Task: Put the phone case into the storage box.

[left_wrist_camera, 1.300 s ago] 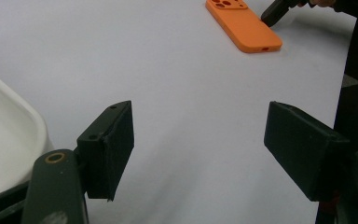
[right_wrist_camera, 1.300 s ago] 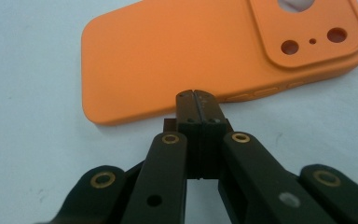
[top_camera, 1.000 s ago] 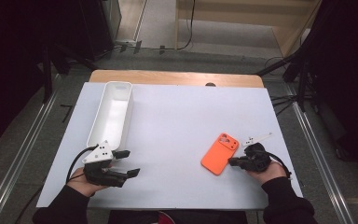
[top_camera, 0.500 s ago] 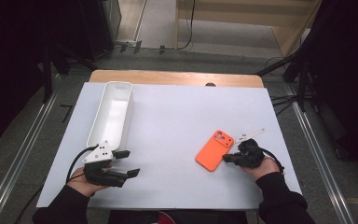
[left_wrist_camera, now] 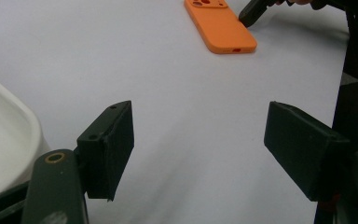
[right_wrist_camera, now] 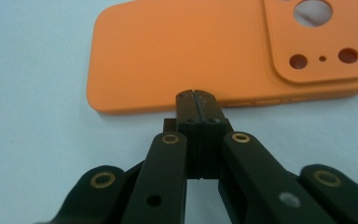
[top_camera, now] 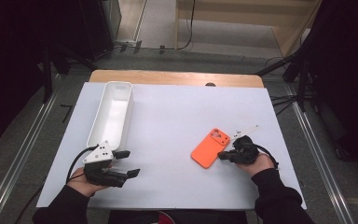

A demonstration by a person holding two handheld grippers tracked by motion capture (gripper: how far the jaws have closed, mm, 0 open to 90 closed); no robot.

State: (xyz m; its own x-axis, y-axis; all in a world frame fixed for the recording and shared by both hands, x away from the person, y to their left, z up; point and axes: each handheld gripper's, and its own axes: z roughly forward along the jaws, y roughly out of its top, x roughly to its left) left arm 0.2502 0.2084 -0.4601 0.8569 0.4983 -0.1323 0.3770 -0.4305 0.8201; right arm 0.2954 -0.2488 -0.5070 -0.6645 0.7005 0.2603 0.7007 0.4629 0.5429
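- The flat orange silicone phone case [top_camera: 210, 148] lies camera-cutout side up on the white sheet covering the table [top_camera: 177, 116], in the right half, nearer the front edge than the back; nothing holds it and it has not been lifted
- The right gripper [right_wrist_camera: 196, 99] has its two black jaws pressed fully together with nothing between them; in the right gripper view the closed tip sits against the long side edge of the case, so the work in hand reads as a sideways nudge with shut jaws rather than a pick-up
- In the high view that same gripper [top_camera: 222, 155] lies low on the sheet just right of the case, touching or all but touching its edge
- The left gripper [top_camera: 127, 163] rests near the front-left corner of the sheet, jaws standing apart and empty, well apart from the case; the left gripper view shows bare sheet between its pads
- The long white plastic tray [top_camera: 103, 135] runs along the left edge, empty, its near end just beside the left gripper
- Judged from this, the job is at an early stage: the case is contacted but not gripped, and if the tray is its destination the whole carry across the sheet is left to do
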